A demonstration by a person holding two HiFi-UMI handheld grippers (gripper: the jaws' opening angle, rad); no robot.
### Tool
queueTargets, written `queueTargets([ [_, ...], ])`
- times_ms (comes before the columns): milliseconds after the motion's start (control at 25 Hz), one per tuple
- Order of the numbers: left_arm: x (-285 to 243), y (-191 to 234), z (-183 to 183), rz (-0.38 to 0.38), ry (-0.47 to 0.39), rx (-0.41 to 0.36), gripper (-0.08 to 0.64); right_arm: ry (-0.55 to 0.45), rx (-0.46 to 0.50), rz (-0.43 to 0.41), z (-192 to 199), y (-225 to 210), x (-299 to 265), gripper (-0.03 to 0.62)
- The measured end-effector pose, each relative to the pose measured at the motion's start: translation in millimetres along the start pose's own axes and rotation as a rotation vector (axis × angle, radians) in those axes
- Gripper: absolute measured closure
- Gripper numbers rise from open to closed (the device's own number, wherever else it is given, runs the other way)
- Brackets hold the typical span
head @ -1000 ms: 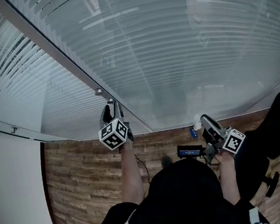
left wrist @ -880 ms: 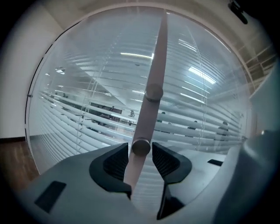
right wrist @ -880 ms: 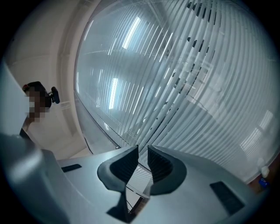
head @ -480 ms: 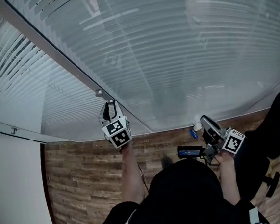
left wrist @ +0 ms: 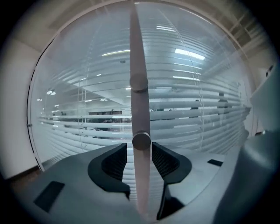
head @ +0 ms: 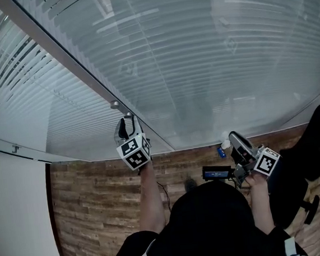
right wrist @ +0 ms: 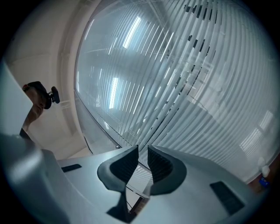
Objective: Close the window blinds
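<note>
White slatted window blinds [head: 199,64] hang behind glass; through their gaps a lit room shows in the left gripper view. A grey upright bar [head: 75,71] divides the panes and carries round knobs [head: 114,105]. My left gripper [head: 126,121] is raised to this bar. In its own view the bar [left wrist: 136,52] runs between the jaws and a round knob [left wrist: 141,141] sits at the fingertips of the left gripper [left wrist: 139,148]. Its jaws have just been opening and stand wide around the knob, with a gap at the left pad. My right gripper [head: 233,136] hangs lower right, a narrow gap between its empty jaws [right wrist: 143,151].
Below the glass lies a wooden floor [head: 94,204]. A white wall [head: 17,223] stands at the left. A black chair [head: 318,137] is at the right. A black device [head: 216,174] and a small blue item [head: 221,152] lie by the glass base.
The left gripper has rolled about its own axis at the knob, so its marker cube now shows a different face. The right gripper has stayed where it was.
</note>
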State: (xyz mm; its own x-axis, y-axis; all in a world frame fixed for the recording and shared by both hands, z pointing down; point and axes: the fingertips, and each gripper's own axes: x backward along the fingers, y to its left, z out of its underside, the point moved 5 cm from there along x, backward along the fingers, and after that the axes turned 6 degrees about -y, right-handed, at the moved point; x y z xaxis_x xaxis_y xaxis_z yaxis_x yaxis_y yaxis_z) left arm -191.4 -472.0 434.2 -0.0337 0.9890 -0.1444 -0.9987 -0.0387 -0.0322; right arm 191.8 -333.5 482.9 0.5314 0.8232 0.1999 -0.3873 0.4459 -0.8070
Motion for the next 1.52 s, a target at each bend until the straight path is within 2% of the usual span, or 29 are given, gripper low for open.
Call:
queueTargets([
  [120,0,1,-8,0.036,-0.035,0.100,0.387,-0.005,0.005,0.004,1,2,1,0.540],
  [200,0,1,-11,0.050,-0.036,0.108,0.392,-0.004,0.002,0.011,3,3,2,0.540],
  [240,0,1,-12,0.054,-0.030,0.095,0.417,-0.005,0.004,0.011,4,5,1,0.540],
  [360,0,0,-11,0.052,-0.012,-0.008,0.422,-0.004,0.011,0.010,7,11,-1,0.540],
  [520,-1,-6,-8,0.029,0.023,-0.276,0.422,0.001,0.021,0.010,15,19,1,0.540],
  [600,6,-8,-13,0.029,0.004,-0.309,0.422,0.001,0.040,-0.001,16,25,1,0.540],
  [680,17,-8,-18,0.043,-0.022,-0.269,0.422,-0.001,0.048,0.006,16,31,3,0.540],
  [840,39,-13,-20,0.119,-0.043,-0.145,0.422,0.006,0.071,0.049,19,50,7,0.540],
  [1000,57,-23,-2,0.273,-0.039,0.047,0.422,0.002,0.062,0.091,35,60,22,0.540],
  [1200,73,-29,16,0.368,-0.024,0.116,0.422,0.009,0.035,0.140,58,62,44,0.540],
  [1360,102,-29,7,0.469,-0.082,0.228,0.431,0.022,0.036,0.130,63,70,50,0.540],
  [1520,138,-24,-10,0.603,-0.143,0.393,0.463,0.039,0.041,0.097,58,92,48,0.540],
])
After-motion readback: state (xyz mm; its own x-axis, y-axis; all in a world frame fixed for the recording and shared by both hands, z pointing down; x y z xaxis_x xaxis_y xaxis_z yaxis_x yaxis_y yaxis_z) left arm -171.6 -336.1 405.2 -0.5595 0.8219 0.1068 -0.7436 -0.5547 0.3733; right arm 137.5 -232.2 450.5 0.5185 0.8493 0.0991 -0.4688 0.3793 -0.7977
